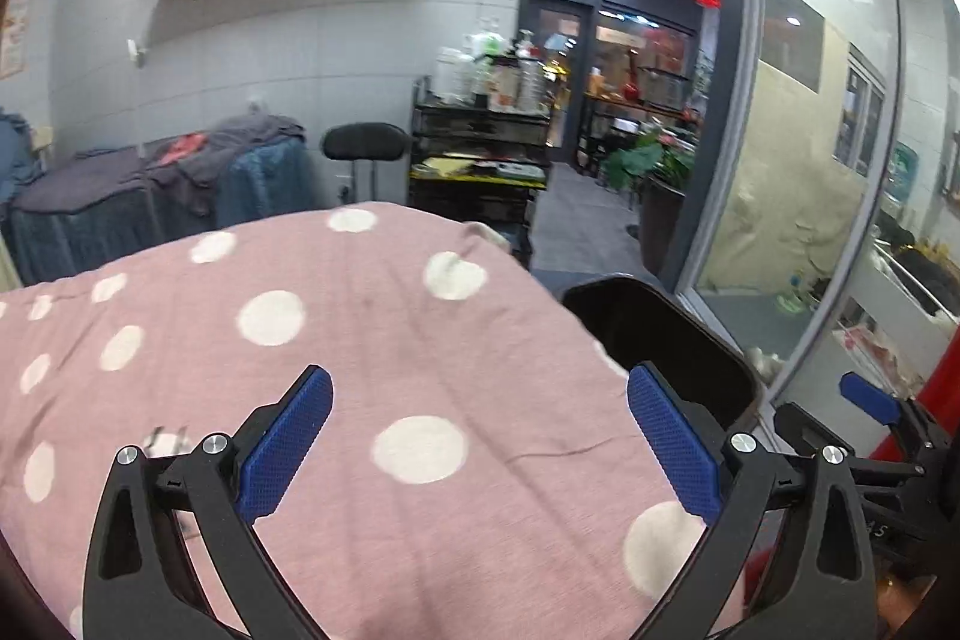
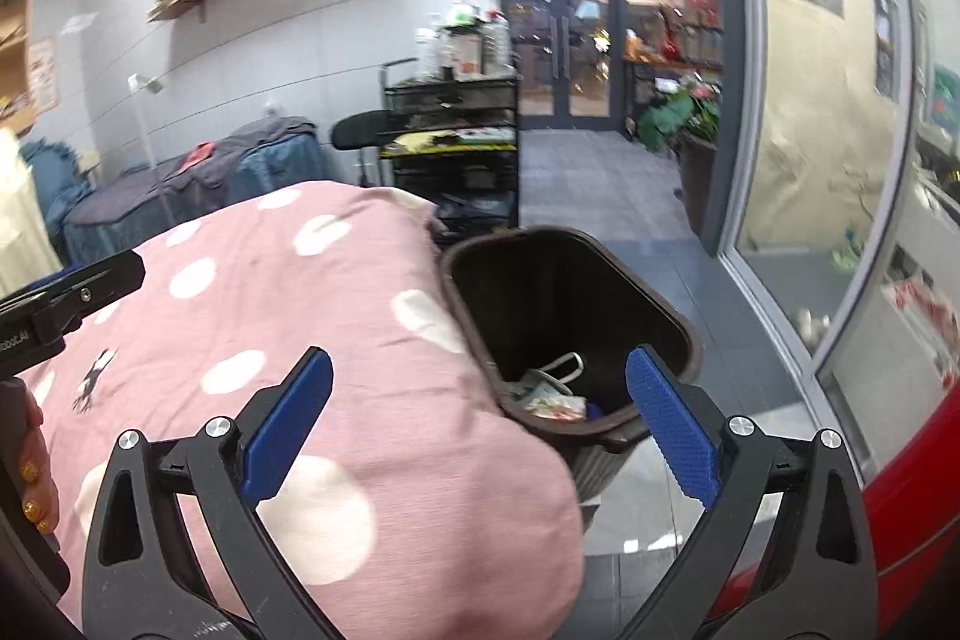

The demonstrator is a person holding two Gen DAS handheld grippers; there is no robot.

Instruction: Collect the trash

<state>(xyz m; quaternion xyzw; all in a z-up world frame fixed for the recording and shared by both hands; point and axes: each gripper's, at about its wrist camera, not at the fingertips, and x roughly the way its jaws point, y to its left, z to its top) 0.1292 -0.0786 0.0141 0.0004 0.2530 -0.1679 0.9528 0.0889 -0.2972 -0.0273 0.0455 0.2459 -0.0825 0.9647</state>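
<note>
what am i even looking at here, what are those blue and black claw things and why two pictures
Each picture comes from a small wide-angle camera mounted on a hand-held gripper; a person carries one in each hand. The black arms with blue pads are that gripper's two fingers. One picture looks along the left gripper, the other along the right gripper. Both stand wide open with nothing between the pads.

Below them is a bed or table covered with a pink cloth with white dots. Beside it on the floor stands a dark waste bin, with some crumpled trash at the bottom. At the left edge of the right-hand picture you can see the person's hand holding the other gripper.
</note>
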